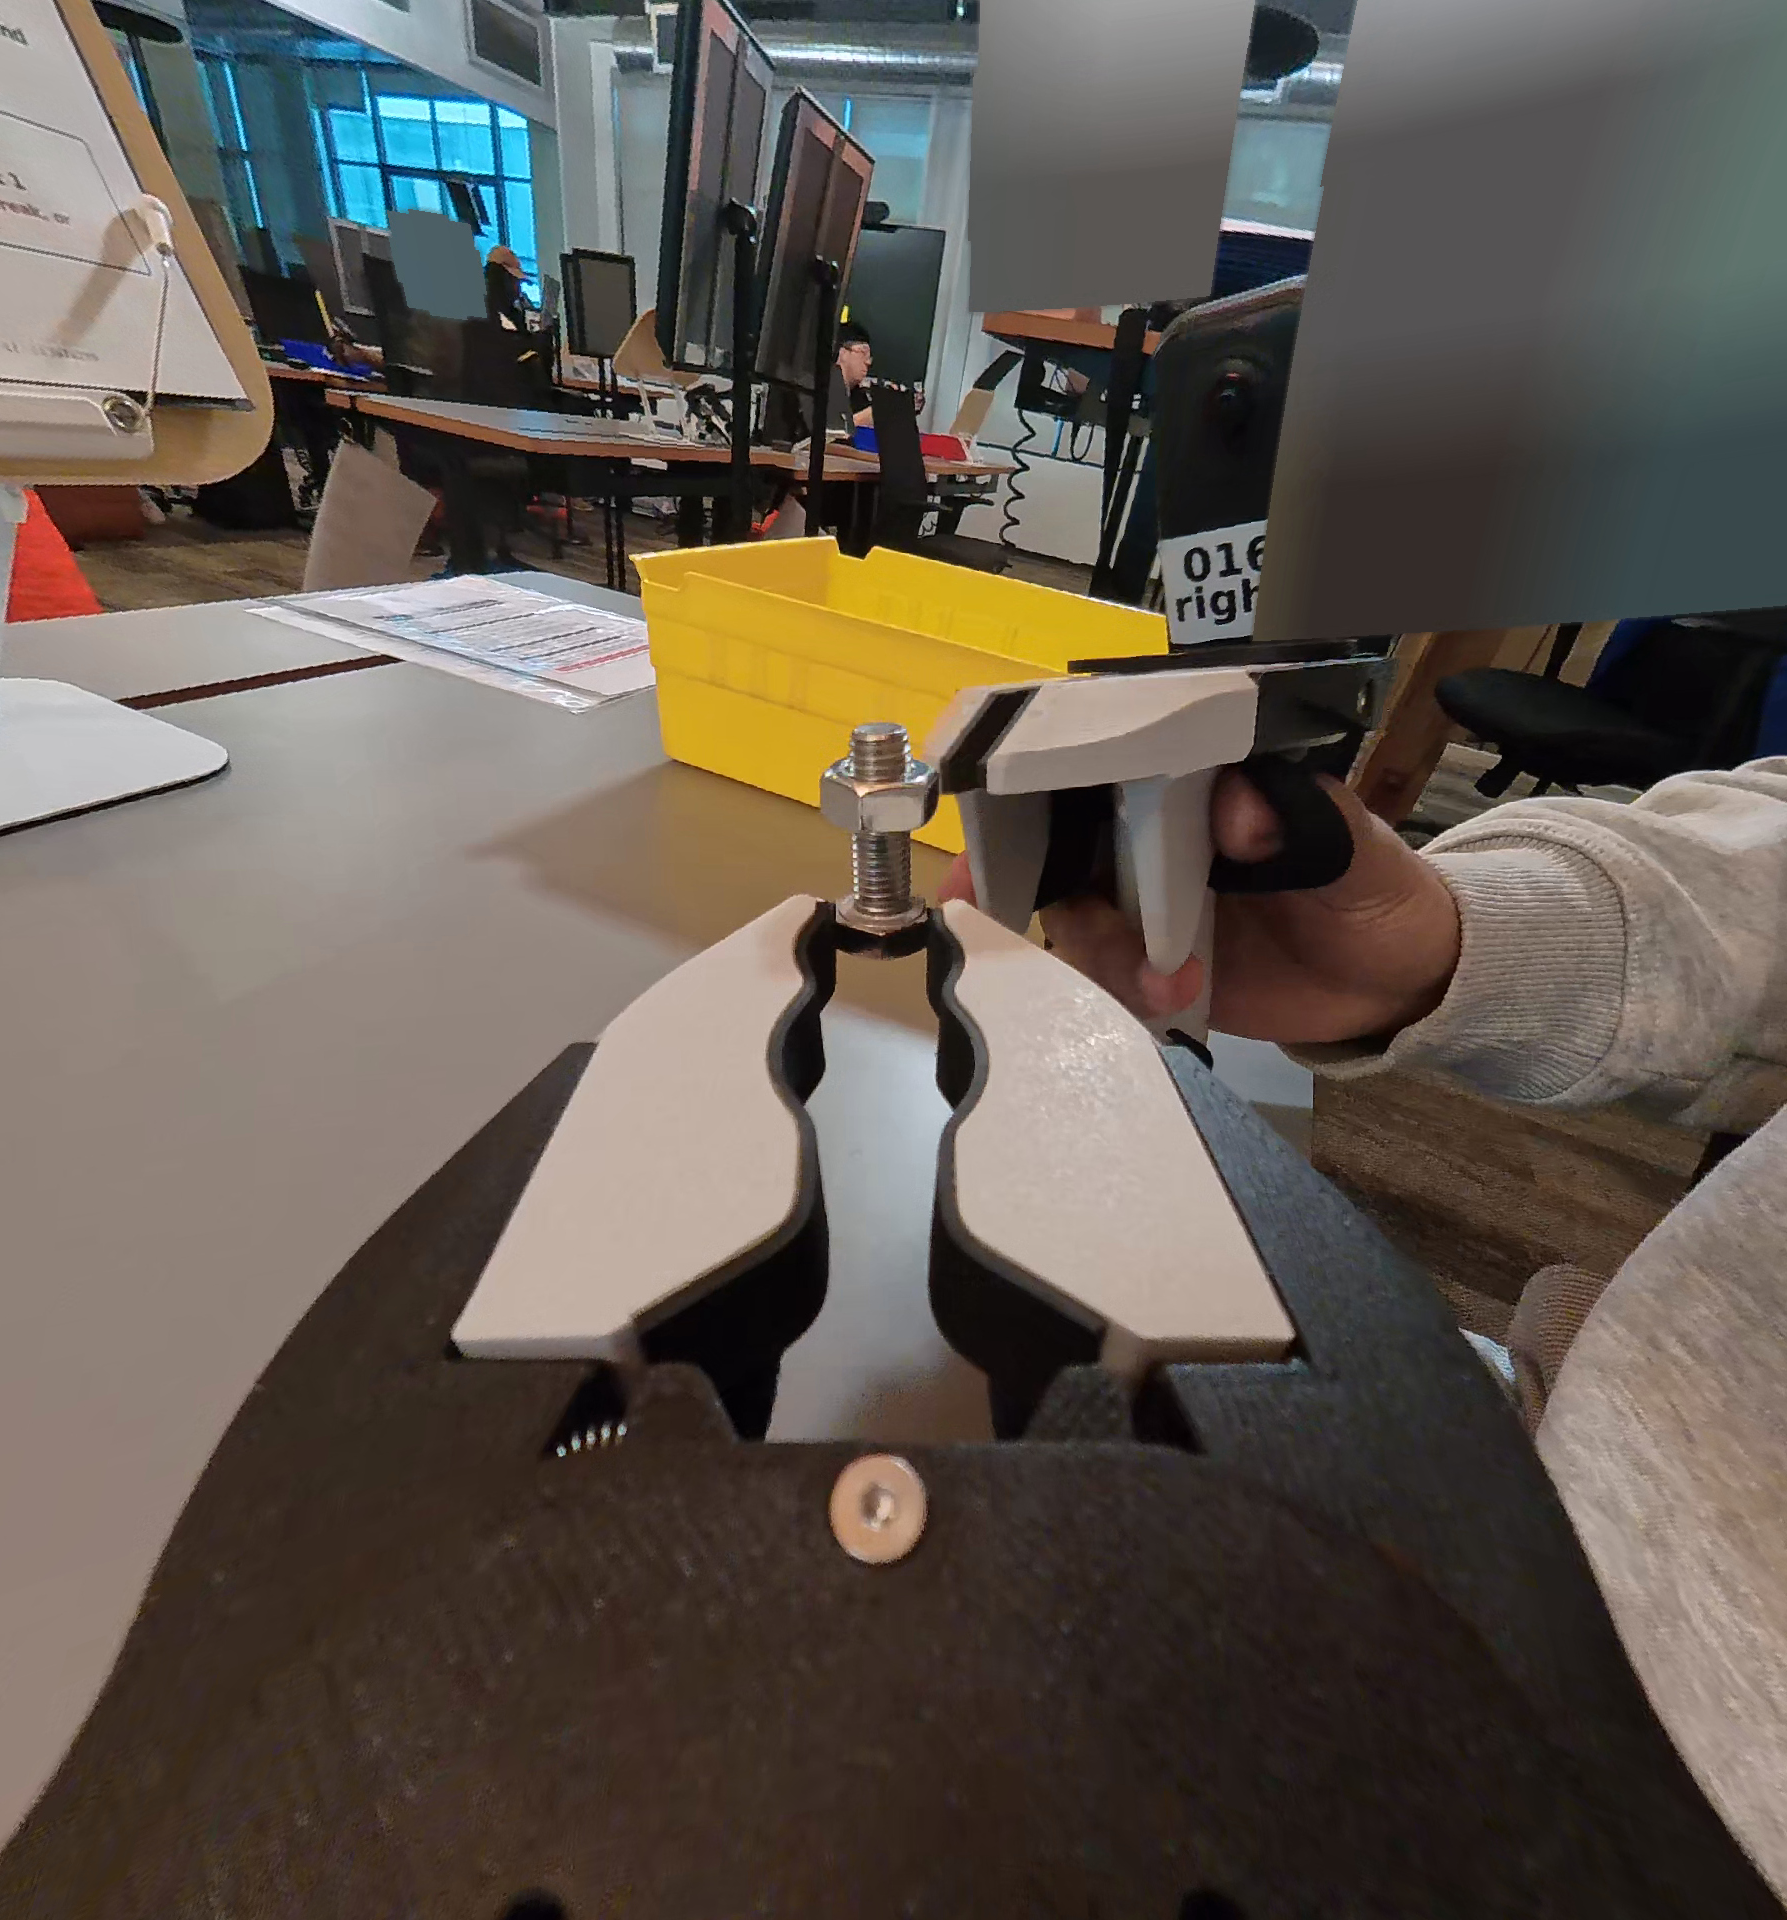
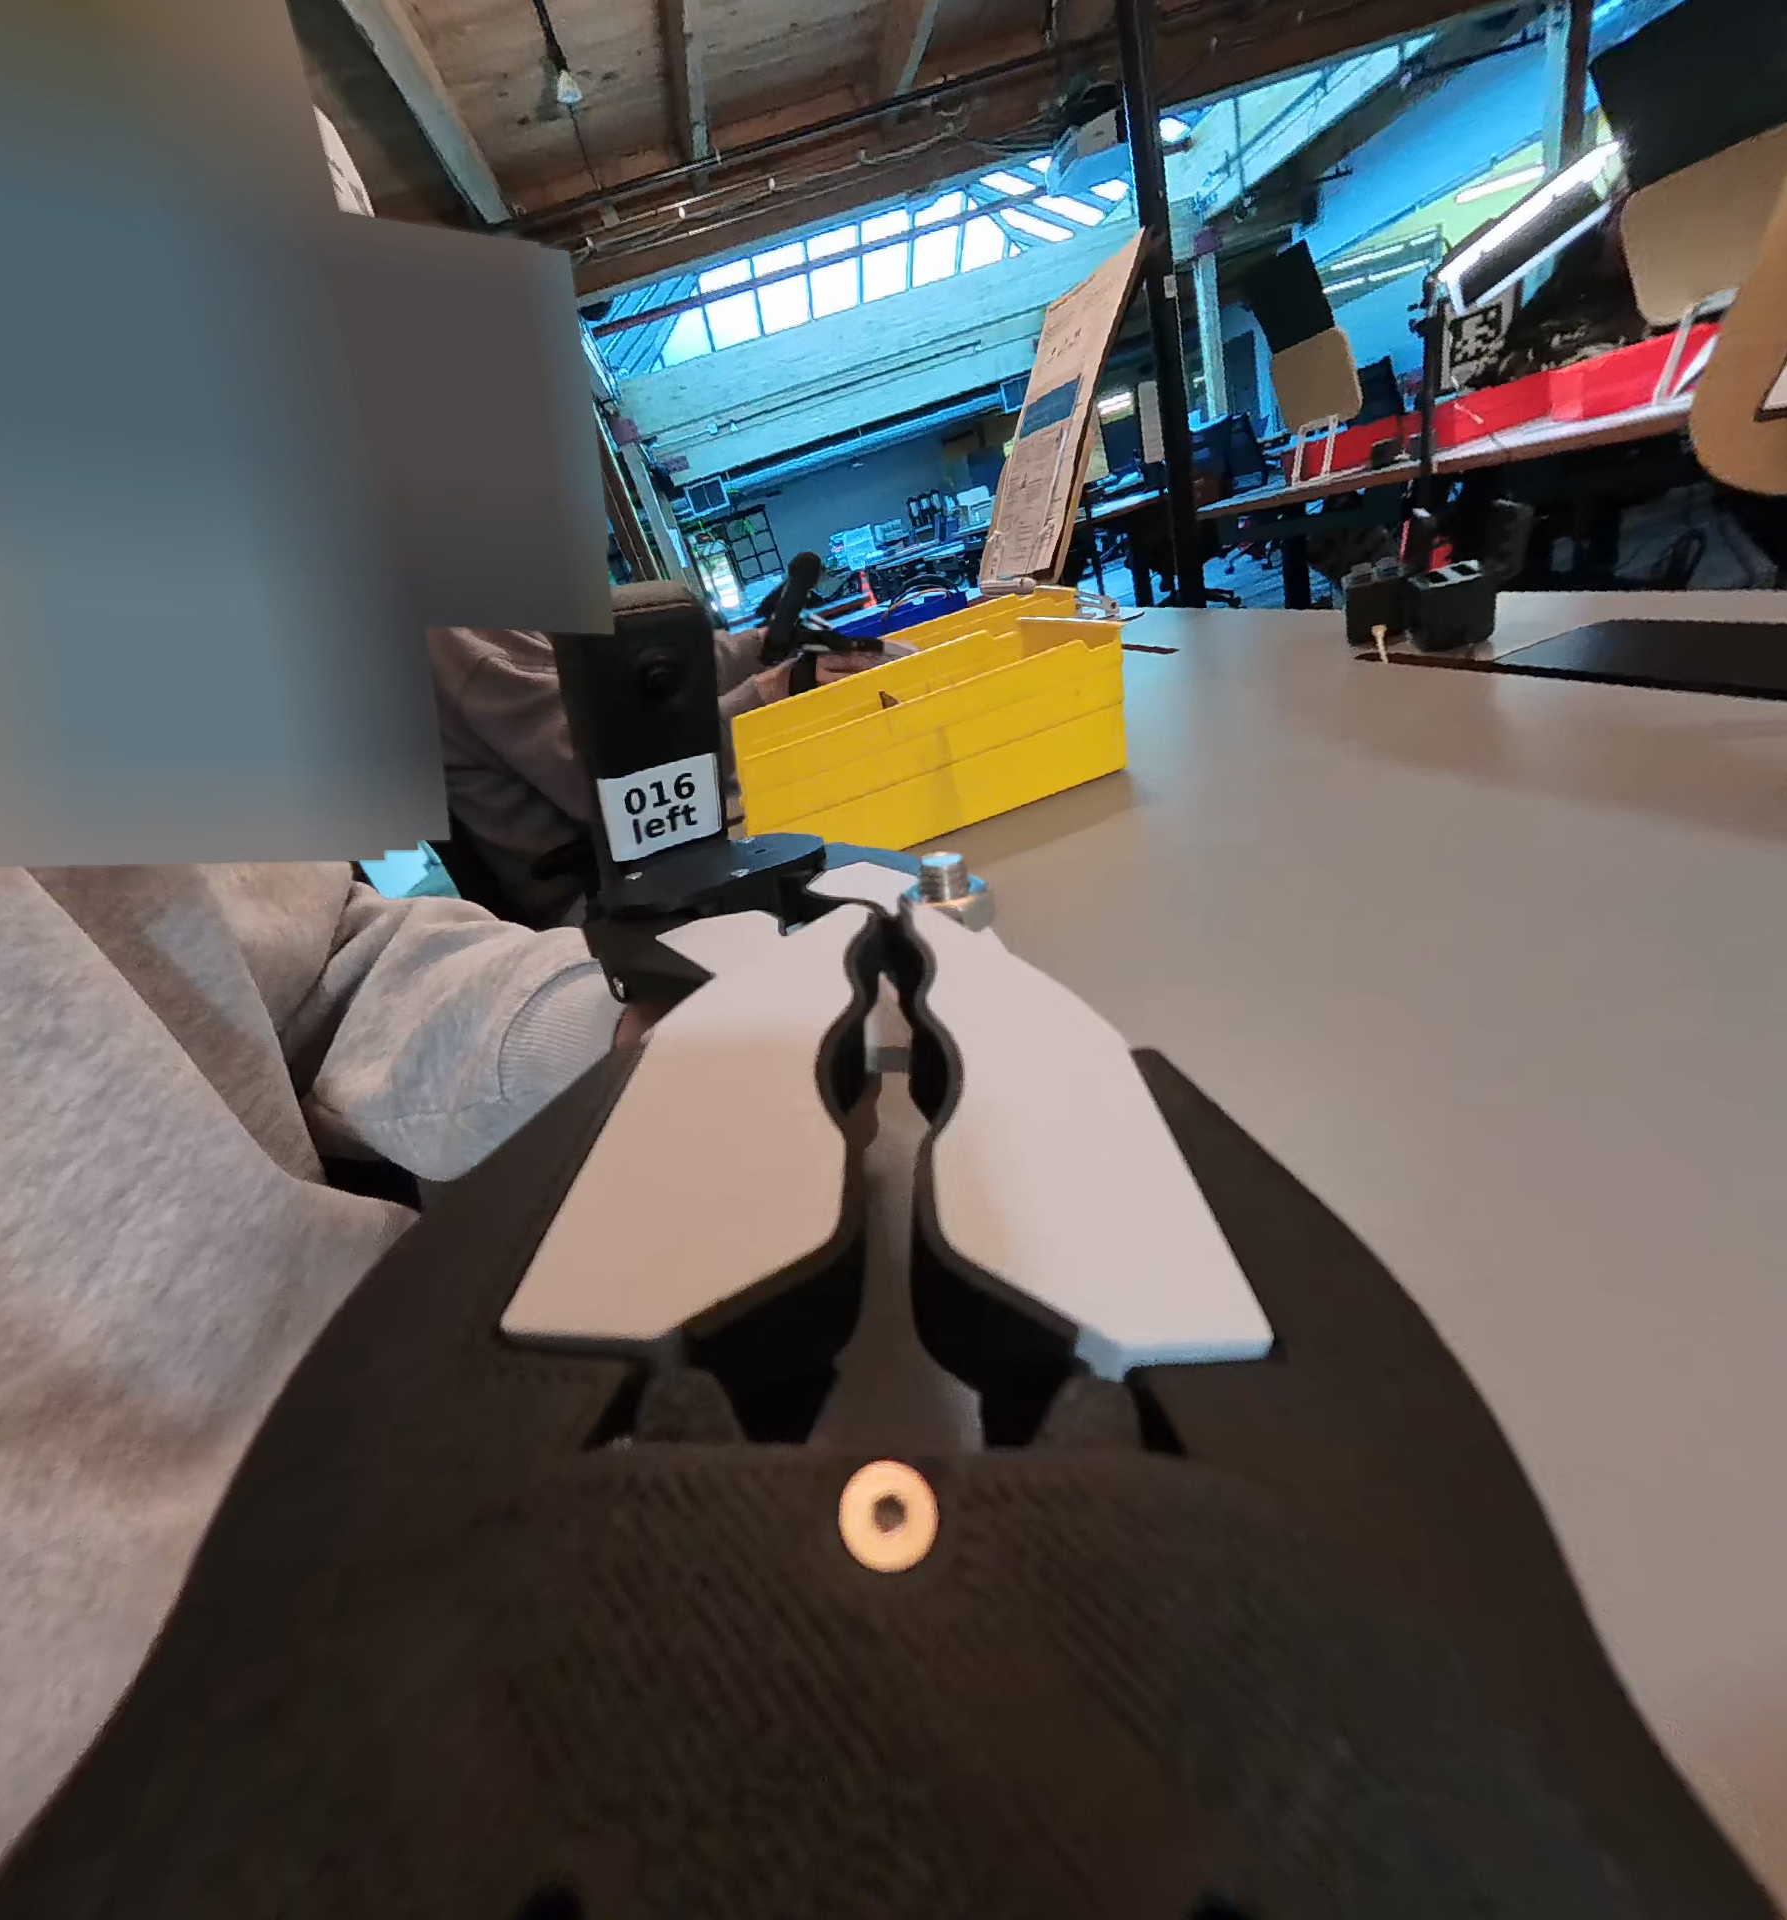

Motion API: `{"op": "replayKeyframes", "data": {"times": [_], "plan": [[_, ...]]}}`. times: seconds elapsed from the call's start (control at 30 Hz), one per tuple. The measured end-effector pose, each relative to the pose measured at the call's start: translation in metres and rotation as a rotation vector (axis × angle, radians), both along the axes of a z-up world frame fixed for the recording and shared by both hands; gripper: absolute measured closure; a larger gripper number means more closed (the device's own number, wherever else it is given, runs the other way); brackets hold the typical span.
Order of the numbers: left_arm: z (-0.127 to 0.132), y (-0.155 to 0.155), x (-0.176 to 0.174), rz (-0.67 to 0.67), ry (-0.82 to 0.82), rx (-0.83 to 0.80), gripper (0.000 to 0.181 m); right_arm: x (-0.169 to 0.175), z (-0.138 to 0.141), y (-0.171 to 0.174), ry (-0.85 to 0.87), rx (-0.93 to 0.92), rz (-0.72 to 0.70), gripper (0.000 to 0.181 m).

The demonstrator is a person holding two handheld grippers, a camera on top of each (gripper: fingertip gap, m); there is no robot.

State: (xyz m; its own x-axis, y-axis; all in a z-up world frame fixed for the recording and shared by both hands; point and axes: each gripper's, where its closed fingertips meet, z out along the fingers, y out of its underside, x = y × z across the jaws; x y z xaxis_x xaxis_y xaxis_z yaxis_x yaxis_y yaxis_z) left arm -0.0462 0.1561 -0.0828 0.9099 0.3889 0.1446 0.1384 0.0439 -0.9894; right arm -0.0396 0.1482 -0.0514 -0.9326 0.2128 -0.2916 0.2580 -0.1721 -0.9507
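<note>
A steel bolt [image 1: 878,852] stands upright, thread up, with a hex nut [image 1: 878,792] threaded near its top. My left gripper [image 1: 878,928] is shut on the bolt's head, just above the grey table [image 1: 245,1039]. My right gripper [image 1: 944,769] comes in from the right, held by a hand in a grey sleeve. Its tips touch the nut's right side. In the right wrist view the right gripper [image 2: 884,923] has its fingers closed with nothing between them. The nut [image 2: 956,906] shows just past the right fingertip, and the bolt's shaft is hidden.
A yellow plastic bin [image 1: 868,644] stands just behind the bolt; it also shows in the right wrist view [image 2: 930,748]. A white stand with a paper board [image 1: 58,260] is far left, with a laminated sheet [image 1: 473,634] beside the bin. A black mat [image 2: 1647,655] and small black boxes [image 2: 1419,613] lie far right. Only a small space, under 4 cm, lies between the two pairs of fingers.
</note>
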Motion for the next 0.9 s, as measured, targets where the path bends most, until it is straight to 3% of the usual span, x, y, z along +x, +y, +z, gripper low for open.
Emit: {"op": "replayKeyframes", "data": {"times": [0.6,0.67,0.77,0.9], "plan": [[0.002,0.005,0.008,-0.044,-0.001,0.018,0.164,-0.004,-0.016,-0.008,0.018,0.100,-0.026,0.171],[0.008,0.004,0.008,-0.030,0.010,0.047,0.157,-0.003,-0.014,-0.007,0.038,0.116,-0.033,0.171],[0.013,0.004,0.007,-0.018,0.005,0.059,0.129,-0.003,0.000,-0.002,0.061,0.108,-0.061,0.172],[0.008,0.009,0.014,-0.049,-0.010,0.045,0.129,-0.020,0.051,0.038,0.095,0.127,-0.193,0.172]]}}
